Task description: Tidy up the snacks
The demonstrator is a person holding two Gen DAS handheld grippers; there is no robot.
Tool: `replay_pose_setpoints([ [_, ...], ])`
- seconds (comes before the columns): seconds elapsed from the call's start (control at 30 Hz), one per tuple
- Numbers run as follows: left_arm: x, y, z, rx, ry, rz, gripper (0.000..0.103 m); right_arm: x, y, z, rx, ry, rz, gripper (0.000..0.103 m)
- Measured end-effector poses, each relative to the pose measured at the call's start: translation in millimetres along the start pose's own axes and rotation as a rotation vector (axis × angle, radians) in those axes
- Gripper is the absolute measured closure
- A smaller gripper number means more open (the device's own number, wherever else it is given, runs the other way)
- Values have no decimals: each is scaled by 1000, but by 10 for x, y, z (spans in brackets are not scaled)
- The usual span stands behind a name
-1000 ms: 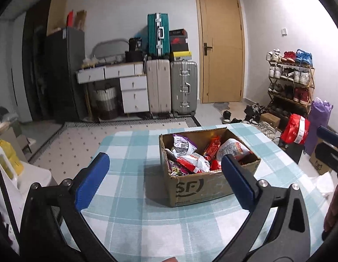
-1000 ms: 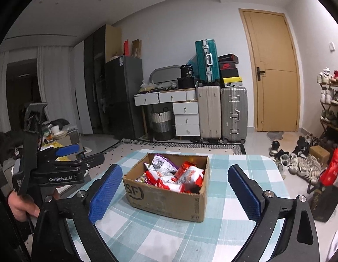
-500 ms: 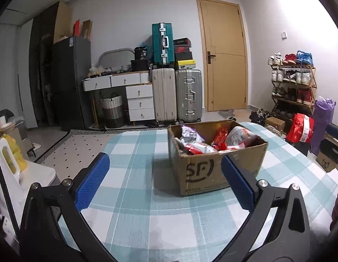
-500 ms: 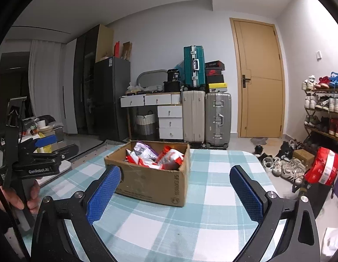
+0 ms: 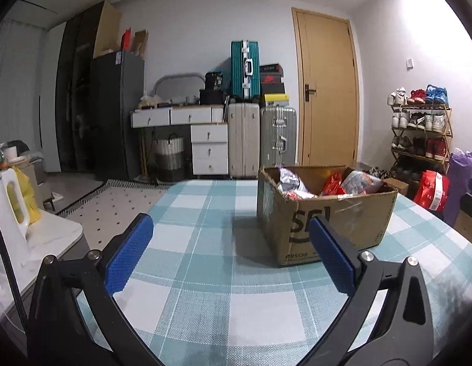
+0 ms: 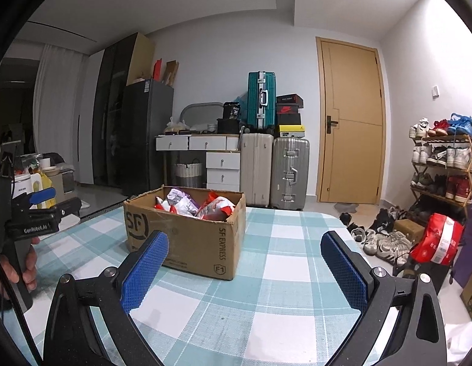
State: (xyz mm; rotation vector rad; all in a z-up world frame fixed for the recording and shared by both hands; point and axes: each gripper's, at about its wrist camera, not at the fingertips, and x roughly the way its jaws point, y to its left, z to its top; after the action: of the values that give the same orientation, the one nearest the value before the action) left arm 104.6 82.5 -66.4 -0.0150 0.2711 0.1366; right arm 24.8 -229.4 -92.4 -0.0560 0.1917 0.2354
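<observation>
Even indoor ceiling light, fairly bright; soft shadow beside cardboard box (image 5: pixel 342 225) on table, strong fisheye bend + dark vignette at corners, sharp focus.

Both wrist cameras sit low over the teal-and-white checked tablecloth (image 5: pixel 205 244), facing the far wall; left view has the open brown cardboard box (image 5: pixel 342 225) near, to its right; right view sees it (image 6: pixel 187 238) left of centre; both share box, tan wooden door (image 6: pixel 350 128).

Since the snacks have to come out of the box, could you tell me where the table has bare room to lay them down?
The checked tablecloth lies bare between the cardboard box and the near edge, and to the box's right up to the shoe-side edge. Left of the box is bare too. Only the box itself is crowded with snack bags.
</observation>
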Motion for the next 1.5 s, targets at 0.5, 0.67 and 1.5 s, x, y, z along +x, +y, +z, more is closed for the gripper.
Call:
replay_pose_setpoints([
  [0.5, 157, 14, -29, -2, 45, -33, 1, 243, -34, -43, 27, 111, 26, 1],
  [0.67, 163, 16, -35, 0, 44, -36, 1, 252, -21, -45, 26, 110, 23, 1],
  [1.5, 125, 13, -26, -1, 42, -34, 1, 244, -17, -46, 26, 111, 23, 1],
])
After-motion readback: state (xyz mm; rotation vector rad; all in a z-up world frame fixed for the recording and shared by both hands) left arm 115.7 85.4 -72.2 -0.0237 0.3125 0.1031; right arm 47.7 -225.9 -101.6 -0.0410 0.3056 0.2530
